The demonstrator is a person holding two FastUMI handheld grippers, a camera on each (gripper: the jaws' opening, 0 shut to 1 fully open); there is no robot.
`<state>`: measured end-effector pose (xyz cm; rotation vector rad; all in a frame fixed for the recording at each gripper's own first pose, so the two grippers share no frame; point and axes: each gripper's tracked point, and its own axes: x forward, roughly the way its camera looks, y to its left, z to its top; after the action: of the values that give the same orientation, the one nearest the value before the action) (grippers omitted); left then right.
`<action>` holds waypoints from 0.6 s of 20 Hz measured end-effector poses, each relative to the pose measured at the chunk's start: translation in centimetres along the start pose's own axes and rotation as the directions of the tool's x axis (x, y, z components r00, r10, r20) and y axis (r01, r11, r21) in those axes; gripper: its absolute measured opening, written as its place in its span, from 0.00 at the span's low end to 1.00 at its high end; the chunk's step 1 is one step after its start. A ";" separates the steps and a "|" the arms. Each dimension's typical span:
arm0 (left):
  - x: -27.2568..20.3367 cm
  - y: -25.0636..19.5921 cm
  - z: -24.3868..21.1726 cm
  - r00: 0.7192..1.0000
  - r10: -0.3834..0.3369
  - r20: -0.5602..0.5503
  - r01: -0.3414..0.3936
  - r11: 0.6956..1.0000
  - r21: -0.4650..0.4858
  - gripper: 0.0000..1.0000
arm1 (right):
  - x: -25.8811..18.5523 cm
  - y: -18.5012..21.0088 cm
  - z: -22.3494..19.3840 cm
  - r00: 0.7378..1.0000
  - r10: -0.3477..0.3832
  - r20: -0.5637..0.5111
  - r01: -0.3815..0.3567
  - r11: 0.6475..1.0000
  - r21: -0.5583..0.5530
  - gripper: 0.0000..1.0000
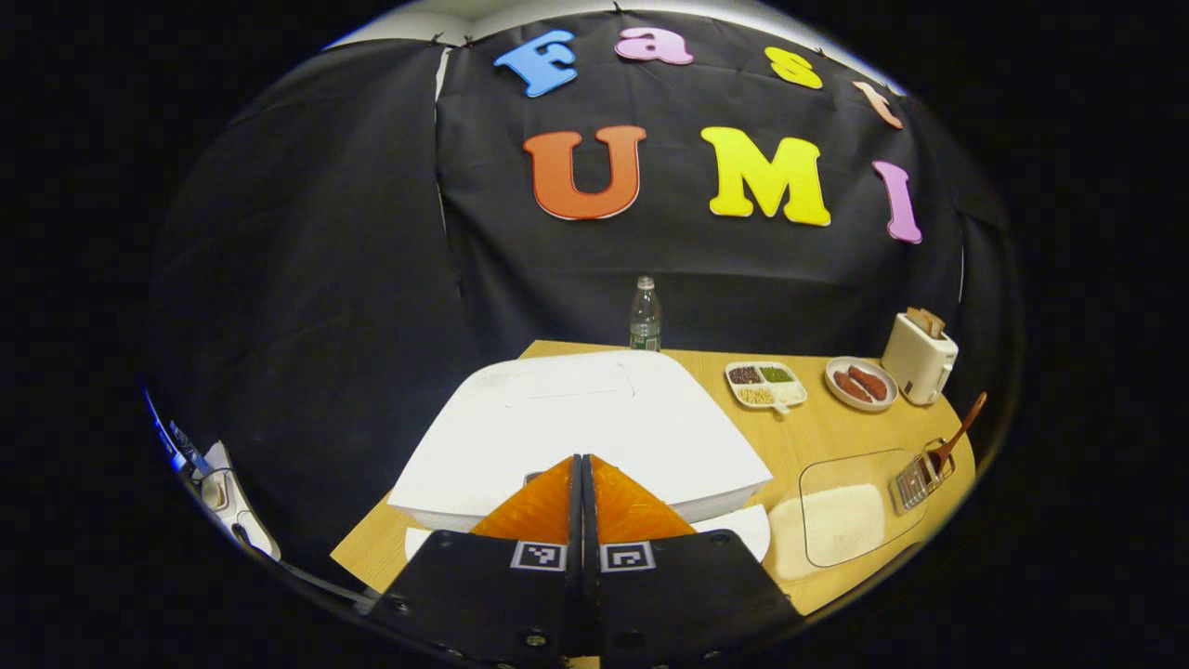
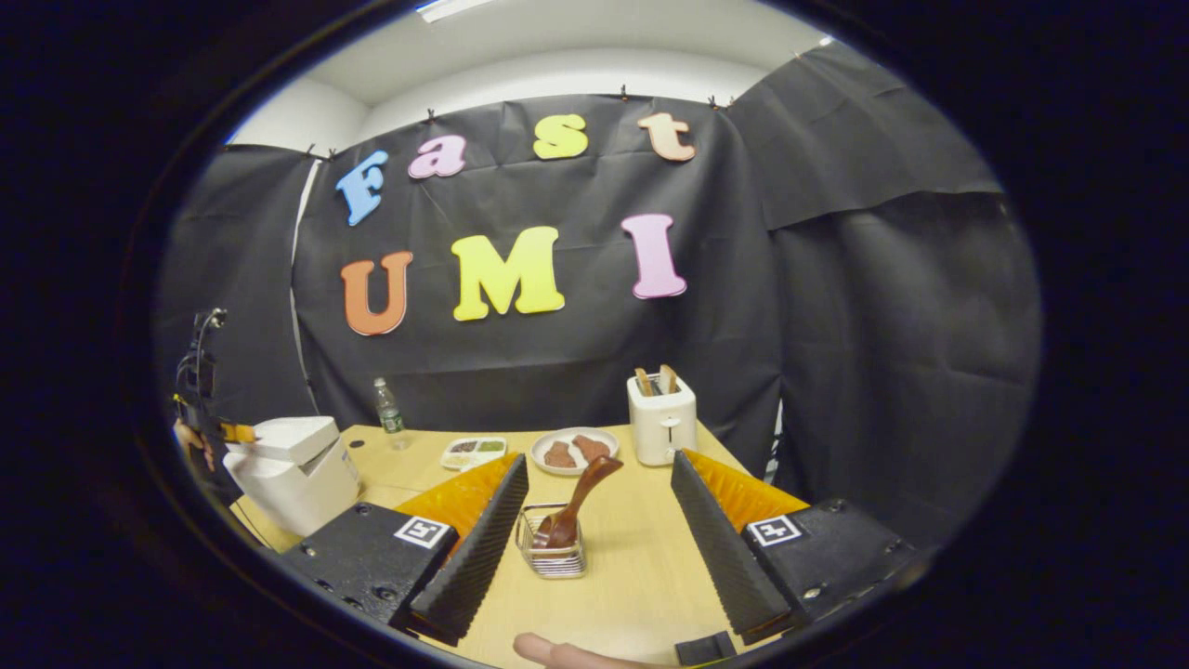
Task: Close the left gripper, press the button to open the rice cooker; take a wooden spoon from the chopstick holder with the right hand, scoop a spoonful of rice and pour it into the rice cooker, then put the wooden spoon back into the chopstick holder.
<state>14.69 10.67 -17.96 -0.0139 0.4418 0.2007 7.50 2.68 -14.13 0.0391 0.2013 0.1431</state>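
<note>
The left gripper (image 1: 581, 465), fingers pressed together, sits at the front of the white rice cooker (image 1: 594, 418), lid ajar. The right gripper (image 2: 594, 520) gapes wide around the wire chopstick holder (image 2: 552, 548) holding a tilted brown wooden spoon (image 2: 578, 502), mid-desk.

Pretty clearly a staged kitchen setup inside a recording booth: black cloth wall (image 2: 836, 307) draped behind a wooden worktop (image 2: 632, 557) with a rice cooker (image 2: 293, 469), toaster (image 2: 661, 418), plate of food (image 2: 574, 451) and water bottle (image 2: 389, 409), plain office ceiling (image 2: 557, 46) above.
</note>
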 end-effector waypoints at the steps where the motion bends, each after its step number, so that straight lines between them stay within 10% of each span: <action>1: -0.3 0.2 1.3 0.999 -0.001 0.032 0.002 1.000 -0.011 0.00 | -0.2 0.1 0.2 1.000 -0.003 0.006 0.003 1.000 -0.008 1.00; 5: -3.7 0.9 5.1 0.987 -0.032 0.156 0.041 0.998 -0.054 0.12 | -1.1 1.3 1.4 1.000 0.001 0.029 -0.001 0.999 -0.033 1.00; 6: -5.1 -0.1 5.6 0.979 -0.076 0.188 0.087 0.995 -0.048 0.51 | -1.3 1.7 1.7 0.999 0.008 0.037 -0.006 0.999 -0.038 1.00; 9: -8.2 0.5 6.1 0.962 -0.067 0.264 0.073 0.997 -0.013 0.92 | -1.5 2.0 2.4 0.998 -0.002 0.064 0.004 1.000 -0.026 1.00; 12: -11.8 0.6 6.5 0.943 -0.057 0.327 0.061 0.998 -0.002 0.96 | -1.0 2.2 2.6 0.996 -0.029 0.080 0.030 0.999 -0.015 1.00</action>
<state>6.90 9.42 -7.08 -0.0055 0.1082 0.1424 6.77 4.67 -11.32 0.0256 0.1211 0.1137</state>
